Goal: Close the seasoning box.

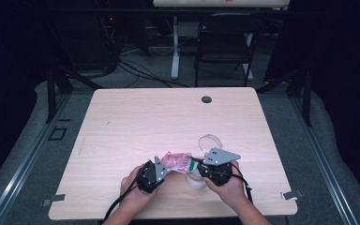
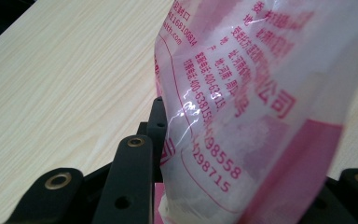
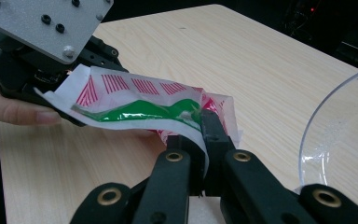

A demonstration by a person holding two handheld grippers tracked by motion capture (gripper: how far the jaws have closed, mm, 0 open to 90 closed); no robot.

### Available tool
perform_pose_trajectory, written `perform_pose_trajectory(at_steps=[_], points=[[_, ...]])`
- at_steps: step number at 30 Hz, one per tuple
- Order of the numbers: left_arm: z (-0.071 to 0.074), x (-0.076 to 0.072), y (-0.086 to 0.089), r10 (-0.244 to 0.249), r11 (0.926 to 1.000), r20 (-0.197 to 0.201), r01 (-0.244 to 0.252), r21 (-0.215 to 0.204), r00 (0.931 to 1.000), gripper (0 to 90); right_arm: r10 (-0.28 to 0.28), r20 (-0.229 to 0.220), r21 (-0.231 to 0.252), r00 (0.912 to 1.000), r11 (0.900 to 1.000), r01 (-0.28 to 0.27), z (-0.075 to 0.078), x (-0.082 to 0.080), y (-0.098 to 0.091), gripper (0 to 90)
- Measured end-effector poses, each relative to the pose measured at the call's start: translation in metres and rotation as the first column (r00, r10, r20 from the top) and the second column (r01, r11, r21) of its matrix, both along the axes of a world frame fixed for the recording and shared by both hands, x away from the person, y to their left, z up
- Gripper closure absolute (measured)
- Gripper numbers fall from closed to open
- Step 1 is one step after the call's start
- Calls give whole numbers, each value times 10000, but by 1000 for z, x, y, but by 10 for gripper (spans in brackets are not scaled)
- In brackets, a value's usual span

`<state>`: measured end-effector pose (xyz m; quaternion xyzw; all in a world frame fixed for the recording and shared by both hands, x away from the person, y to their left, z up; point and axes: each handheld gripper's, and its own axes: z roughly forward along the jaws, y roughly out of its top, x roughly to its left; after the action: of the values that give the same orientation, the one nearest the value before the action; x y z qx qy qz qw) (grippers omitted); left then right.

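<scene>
A pink and white plastic bag (image 1: 177, 162) with printed text hangs just above the table's near middle, stretched between both grippers. My left gripper (image 1: 164, 166) is shut on the bag's body (image 2: 261, 116), which bulges up between its black jaws. From the other side my right gripper (image 1: 195, 165) is pinched shut on the bag's top edge (image 3: 140, 100), by a green strip and red stripes, jaws (image 3: 205, 128) fully together. A hand holds each gripper from the table's front edge. In the right gripper view the left gripper's grey plate (image 3: 46, 23) sits at the upper left.
A clear round bowl (image 1: 209, 140) stands just beyond the right gripper; its rim (image 3: 324, 130) curves close by the jaws. A whitish round object (image 1: 198, 182) lies under the right gripper. A dark disc (image 1: 206, 99) sits near the wooden table's (image 1: 136, 117) far edge, with a black chair (image 1: 225, 42) behind.
</scene>
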<state>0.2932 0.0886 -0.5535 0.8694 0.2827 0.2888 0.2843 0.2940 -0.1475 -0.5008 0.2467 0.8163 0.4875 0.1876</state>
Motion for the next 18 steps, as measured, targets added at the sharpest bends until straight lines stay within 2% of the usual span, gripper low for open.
perform_pose_trajectory(at_steps=[9, 12, 14, 18], points=[[-2, 1, 0, 28, 9999, -139, -29, -115, 9999, 703, 49, -33, -6, 10000, 10000, -49, 0, 0, 1, 900], [-3, 2, 2, 42, 9995, -181, -48, -317, 9998, 712, 101, -32, 104, 9999, 9999, -100, 0, 0, 1, 887], [-3, 4, 4, 75, 9989, -353, -91, -461, 9993, 719, 149, -4, 313, 9999, 9994, -149, 1, 0, 2, 837], [-4, 8, 11, 258, 9943, -706, -329, -1012, 9972, 727, 188, 78, 636, 9998, 9978, -192, 3, -2, 1, 733]])
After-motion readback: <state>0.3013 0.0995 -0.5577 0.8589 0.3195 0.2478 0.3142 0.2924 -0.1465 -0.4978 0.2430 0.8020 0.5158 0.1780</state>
